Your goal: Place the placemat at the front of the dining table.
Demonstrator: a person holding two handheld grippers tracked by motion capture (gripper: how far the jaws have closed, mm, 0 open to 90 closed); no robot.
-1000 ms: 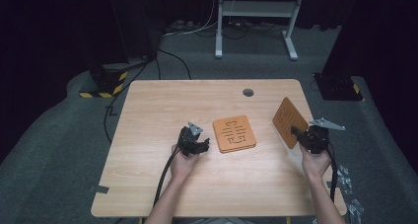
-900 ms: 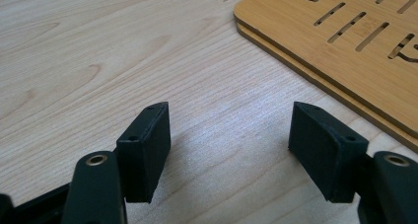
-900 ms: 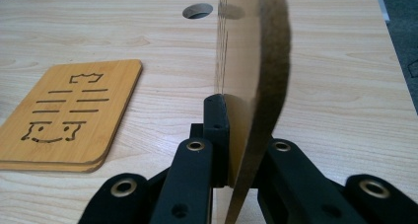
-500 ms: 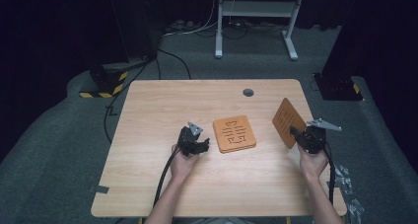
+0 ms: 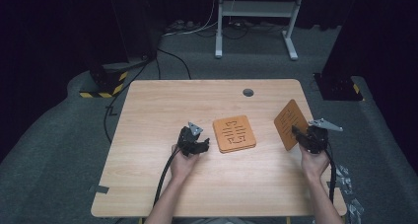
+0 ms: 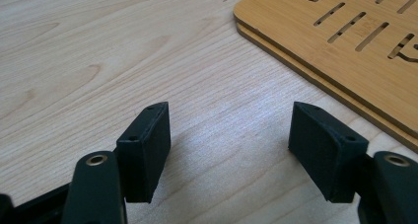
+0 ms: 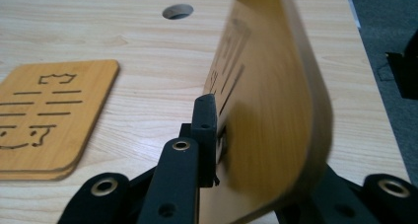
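Holding one wooden coaster [image 5: 289, 123] on edge in the right gripper [image 5: 301, 136], jaws just easing open, at 3 o'clock of the coaster stack [image 5: 234, 133] lying flat mid-table. Risking a drop or topple if loosened further; left gripper [image 5: 201, 146] wide, empty, at 9 o'clock of the stack.

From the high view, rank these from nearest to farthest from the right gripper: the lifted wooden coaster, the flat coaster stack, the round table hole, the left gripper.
1. Lifted wooden coaster: between the jaws of the right gripper, tilted up on edge.
2. Flat coaster stack: lying mid-table, toward the left gripper.
3. Round table hole: toward the table's far edge.
4. Left gripper: beyond the stack's other side.
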